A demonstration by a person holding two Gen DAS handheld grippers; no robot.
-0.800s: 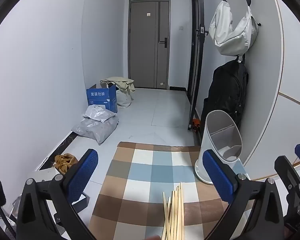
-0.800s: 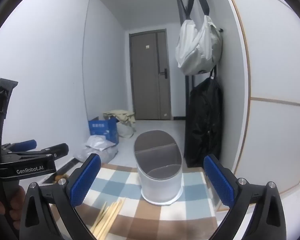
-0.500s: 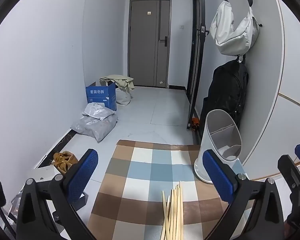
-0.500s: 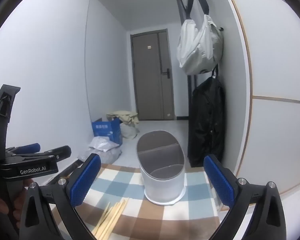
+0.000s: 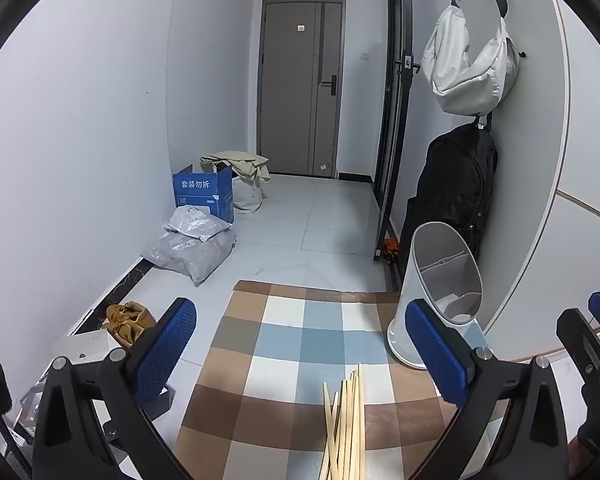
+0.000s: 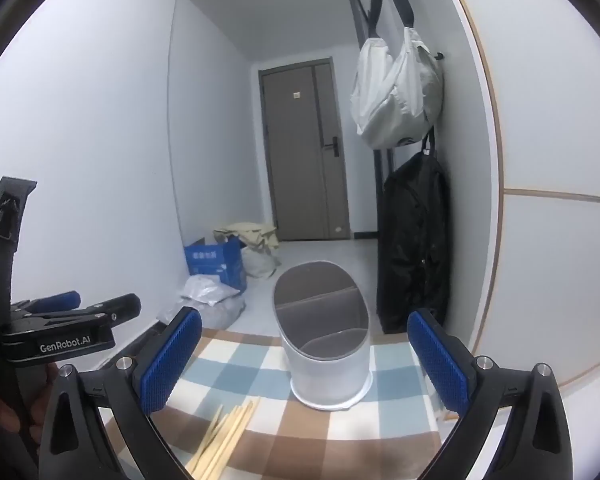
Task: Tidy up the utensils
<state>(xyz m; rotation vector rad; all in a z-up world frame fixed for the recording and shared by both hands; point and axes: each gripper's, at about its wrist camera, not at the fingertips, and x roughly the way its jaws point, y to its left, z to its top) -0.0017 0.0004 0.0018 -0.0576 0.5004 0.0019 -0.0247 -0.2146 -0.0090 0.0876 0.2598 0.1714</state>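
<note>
Lying loose – chopsticks (image 5: 346,420) (count unclear), one holder (image 5: 440,292).

Home entryway: front door (image 5: 302,84), hung bags (image 5: 466,66).

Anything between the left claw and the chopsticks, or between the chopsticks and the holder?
Nothing visible. The chopsticks lie on bare checked mat just ahead of the open, empty left claw. The white holder stands at the mat's right edge, with only open mat between.
</note>
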